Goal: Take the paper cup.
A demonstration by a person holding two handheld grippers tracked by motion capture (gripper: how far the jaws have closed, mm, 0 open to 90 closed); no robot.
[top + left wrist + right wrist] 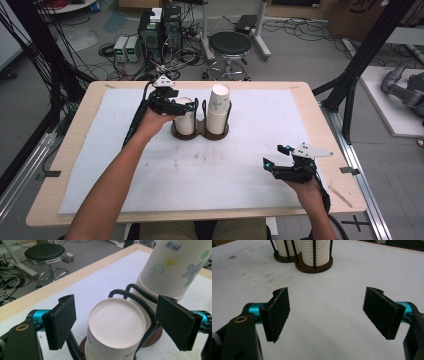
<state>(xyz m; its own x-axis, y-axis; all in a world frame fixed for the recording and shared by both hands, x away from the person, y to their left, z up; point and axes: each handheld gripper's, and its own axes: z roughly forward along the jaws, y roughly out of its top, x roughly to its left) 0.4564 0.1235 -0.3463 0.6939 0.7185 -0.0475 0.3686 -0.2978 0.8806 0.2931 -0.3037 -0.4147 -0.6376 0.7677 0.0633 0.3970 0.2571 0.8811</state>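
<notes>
Two cup stacks sit upside-down in a wire holder (200,131) mid-bench. Your left gripper (116,325) straddles the shorter stack's top cup (116,327), jaws wide, w/o touching. Squeeze hard and it'll crumple or drag others. Right gripper (327,312) idles agape.

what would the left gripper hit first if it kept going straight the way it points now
Most likely the upside-down paper cup topping the nearer stack in the cup holder; it sits squarely between the open jaws of the left gripper, though exact depth is unclear.
</notes>
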